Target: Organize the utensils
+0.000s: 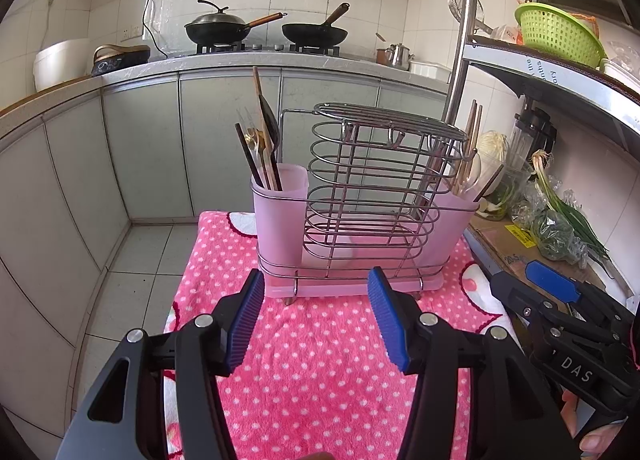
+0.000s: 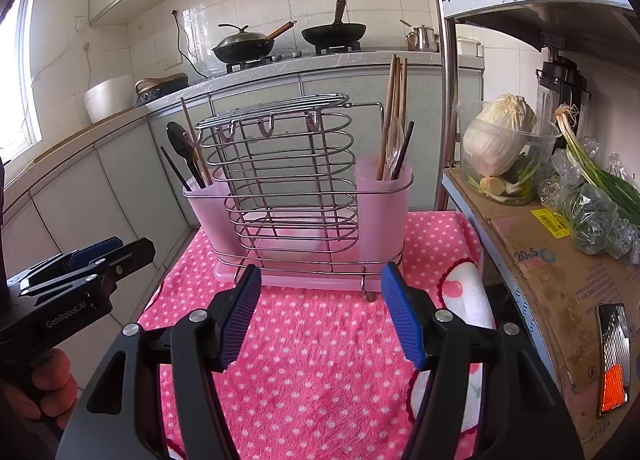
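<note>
utensils (image 1: pixel 262 152) stand in rack (image 1: pixel 360 196); both grippers' fingers (image 1: pixel 244 316) apart, empty, over towel (image 1: pixel 320 360).

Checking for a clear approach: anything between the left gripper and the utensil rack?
Nothing but bare pink dotted towel between the open left gripper and the utensil rack, seen in the left wrist view.

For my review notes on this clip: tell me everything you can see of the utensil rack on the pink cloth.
The utensil rack is a chrome wire frame standing upright on a translucent pink drip tray, on the pink polka-dot cloth. Its tall middle cage of oval wire loops has a flat wire top with small hooks and looks empty. A frosted pink cup sits at each end: the left cup and the right cup each hold chopsticks and spoons. Neither open gripper touches it.
</note>
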The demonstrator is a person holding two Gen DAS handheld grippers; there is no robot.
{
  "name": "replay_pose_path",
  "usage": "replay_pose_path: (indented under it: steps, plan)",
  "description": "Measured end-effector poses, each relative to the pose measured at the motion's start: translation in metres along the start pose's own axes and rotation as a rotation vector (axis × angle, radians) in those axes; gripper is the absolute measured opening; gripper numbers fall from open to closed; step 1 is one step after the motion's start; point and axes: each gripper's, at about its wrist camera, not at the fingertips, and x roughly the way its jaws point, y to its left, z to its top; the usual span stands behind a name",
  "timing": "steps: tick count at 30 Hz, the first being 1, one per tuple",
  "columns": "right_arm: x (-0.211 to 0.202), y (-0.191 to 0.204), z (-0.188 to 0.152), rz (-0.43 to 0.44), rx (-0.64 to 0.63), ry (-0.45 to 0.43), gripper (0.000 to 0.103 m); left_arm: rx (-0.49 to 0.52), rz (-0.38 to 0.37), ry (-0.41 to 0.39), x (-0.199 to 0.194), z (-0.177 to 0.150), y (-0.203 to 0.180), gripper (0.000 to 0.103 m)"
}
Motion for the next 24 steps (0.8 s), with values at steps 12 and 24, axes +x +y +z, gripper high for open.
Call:
replay_pose_path:
  steps: [12,24]
  plan:
    - [0.0011,-0.0008,-0.0002,-0.001,0.001,-0.002,0.063,0.005,0.005,-0.004,0.0007,-0.0011,-0.0011,0.053]
    - [0.0022,-0.0004,-0.0009,-0.002,-0.005,-0.002,0.063,0.003,0.007,-0.008,-0.0004,-0.0005,-0.0001,0.053]
